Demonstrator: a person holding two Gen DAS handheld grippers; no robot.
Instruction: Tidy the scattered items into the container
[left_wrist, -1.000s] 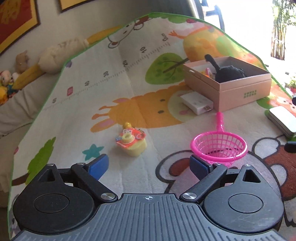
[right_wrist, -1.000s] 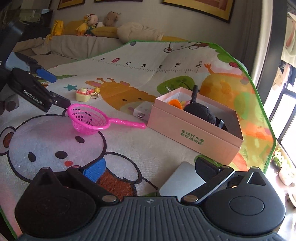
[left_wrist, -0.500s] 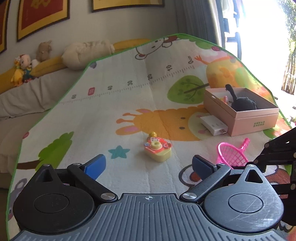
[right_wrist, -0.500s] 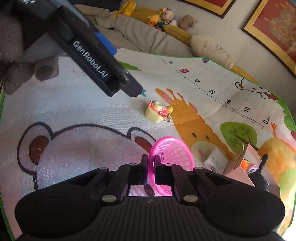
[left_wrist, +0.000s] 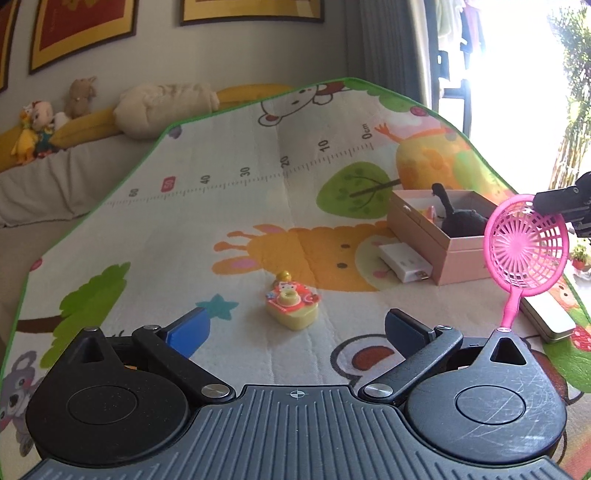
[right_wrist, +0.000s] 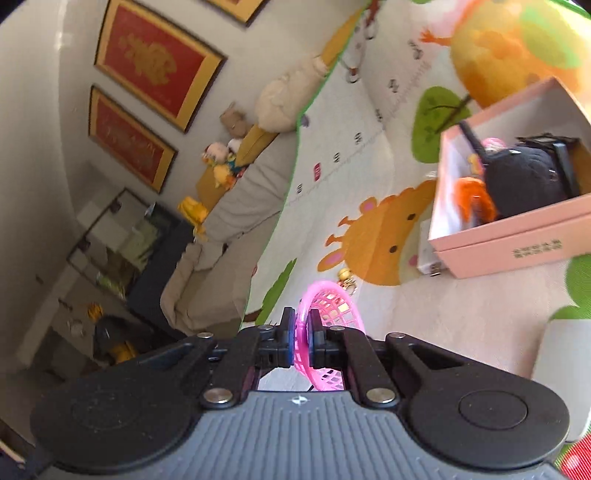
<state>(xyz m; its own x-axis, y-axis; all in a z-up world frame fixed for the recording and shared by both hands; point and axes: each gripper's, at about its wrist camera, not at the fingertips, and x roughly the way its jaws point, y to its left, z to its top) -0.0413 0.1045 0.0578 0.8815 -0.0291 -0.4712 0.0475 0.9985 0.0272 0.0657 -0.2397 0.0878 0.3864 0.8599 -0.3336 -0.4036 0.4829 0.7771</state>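
Clearly the right gripper (right_wrist: 303, 334) was pinching the rim of the pink net scoop (left_wrist: 526, 247), pads pressed together on it, and the scoop hung in the air w/ its handle pointing down, just beside the pink box (left_wrist: 439, 240) on the near side. The left gripper (left_wrist: 297, 326) was spread wide w/ nothing between the fingers, its jaws having just opened a bit more, and it pointed at the yellow toy camera (left_wrist: 291, 306) lying on the mat.

Step in hand, I judge: carrying the scoop to the box. Next move needs the scoop brought over the box opening, then a release; the black plush (right_wrist: 524, 181) already fills much of the inside, so the long handle may stick out. After that the toy camera, the white adapter (left_wrist: 404, 262) touching the box wall, and the grey flat case (left_wrist: 546, 317) remained outside.

Surface was a cartoon play mat (left_wrist: 221, 229) w/ a ruler print. Behind it a sofa w/ plush toys (left_wrist: 37, 129), framed pictures on the wall, bright window at right.
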